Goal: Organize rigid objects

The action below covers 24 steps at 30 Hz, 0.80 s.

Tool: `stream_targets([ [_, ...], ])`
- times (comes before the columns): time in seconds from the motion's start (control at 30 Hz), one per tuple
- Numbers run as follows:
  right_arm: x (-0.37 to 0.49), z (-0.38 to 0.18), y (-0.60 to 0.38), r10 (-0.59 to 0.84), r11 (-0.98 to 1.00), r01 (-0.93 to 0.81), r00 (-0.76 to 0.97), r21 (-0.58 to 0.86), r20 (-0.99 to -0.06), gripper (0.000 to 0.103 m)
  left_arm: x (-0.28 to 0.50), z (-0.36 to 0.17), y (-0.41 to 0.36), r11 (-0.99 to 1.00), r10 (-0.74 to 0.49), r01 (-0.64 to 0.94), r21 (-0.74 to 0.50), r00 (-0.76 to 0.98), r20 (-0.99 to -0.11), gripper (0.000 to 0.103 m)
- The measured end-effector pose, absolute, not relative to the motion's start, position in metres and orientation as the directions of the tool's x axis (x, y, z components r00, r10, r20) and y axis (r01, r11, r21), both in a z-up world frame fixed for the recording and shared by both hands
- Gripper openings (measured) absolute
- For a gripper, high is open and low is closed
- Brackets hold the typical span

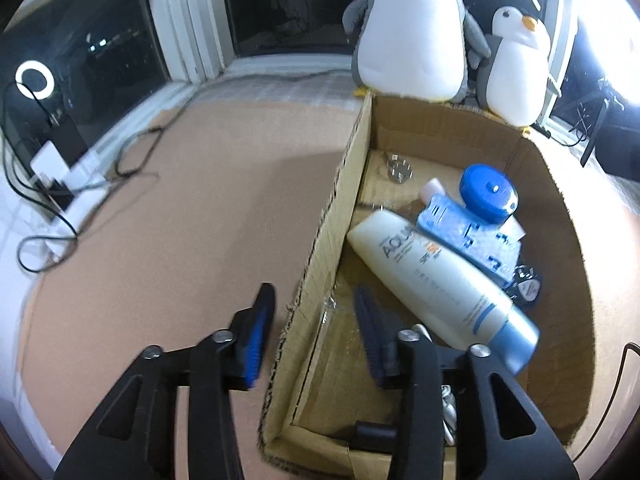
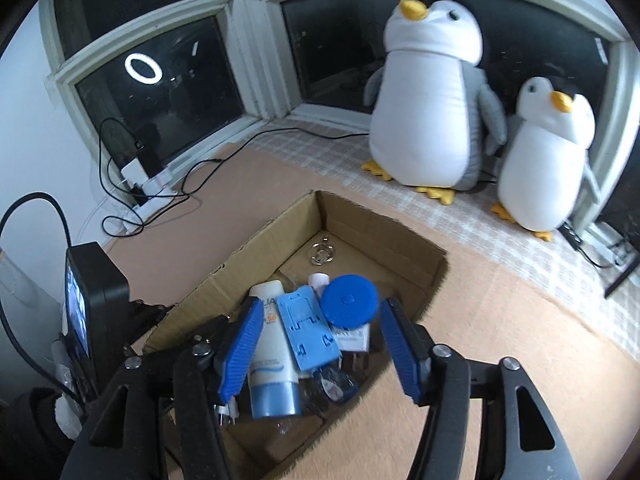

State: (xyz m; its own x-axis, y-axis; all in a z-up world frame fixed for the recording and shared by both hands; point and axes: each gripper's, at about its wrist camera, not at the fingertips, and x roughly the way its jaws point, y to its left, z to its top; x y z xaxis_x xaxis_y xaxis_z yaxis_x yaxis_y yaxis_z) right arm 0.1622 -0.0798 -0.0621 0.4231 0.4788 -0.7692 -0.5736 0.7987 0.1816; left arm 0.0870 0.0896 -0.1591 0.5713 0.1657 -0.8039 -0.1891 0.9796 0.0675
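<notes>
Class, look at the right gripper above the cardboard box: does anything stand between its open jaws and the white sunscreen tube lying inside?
Nothing visible does. The right gripper hangs open above the cardboard box, and the sunscreen tube lies uncovered; the blue plastic piece lies beside it, resting against its side.

Left gripper [image 1: 310, 332]: angled steeply down, jaws parted, blue pads facing each other, nothing pressed between them; one finger sits to each side of a cardboard wall. Right gripper [image 2: 320, 348]: angled down, jaws spread wider, pads clear of any contact. No hands or sleeves visible.
</notes>
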Motion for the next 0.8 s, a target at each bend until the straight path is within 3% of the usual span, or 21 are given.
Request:
stream_targets([
  [0.17, 0.146, -0.048, -0.096, 0.428, 0.845, -0.513, 0.487, 0.147, -0.761, 0.065, 0.075, -0.135, 0.083, 0.979, 0.182, -0.184, 0.085, 0.613, -0.768, 0.055],
  [0.4, 0.121, -0.027, -0.123, 0.363, 0.904, -0.408, 0.572, 0.128, -0.736, 0.07, 0.049, -0.091, 0.07, 0.981, 0.177, -0.178, 0.075, 0.673, -0.718, 0.073],
  [0.53, 0.105, -0.016, -0.136, 0.327, 0.927, -0.358, 0.618, 0.115, -0.715, 0.071, 0.038, -0.071, 0.065, 0.981, 0.179, -0.179, 0.073, 0.693, -0.698, 0.075],
  [0.6, 0.098, -0.011, -0.138, 0.318, 0.931, -0.349, 0.63, 0.107, -0.708, 0.072, 0.032, -0.062, 0.062, 0.981, 0.181, -0.181, 0.073, 0.701, -0.69, 0.081],
  [0.8, 0.08, 0.003, -0.14, 0.291, 0.941, -0.332, 0.676, 0.073, -0.678, 0.077, 0.016, -0.042, 0.055, 0.982, 0.173, -0.178, 0.061, 0.726, -0.666, 0.081],
])
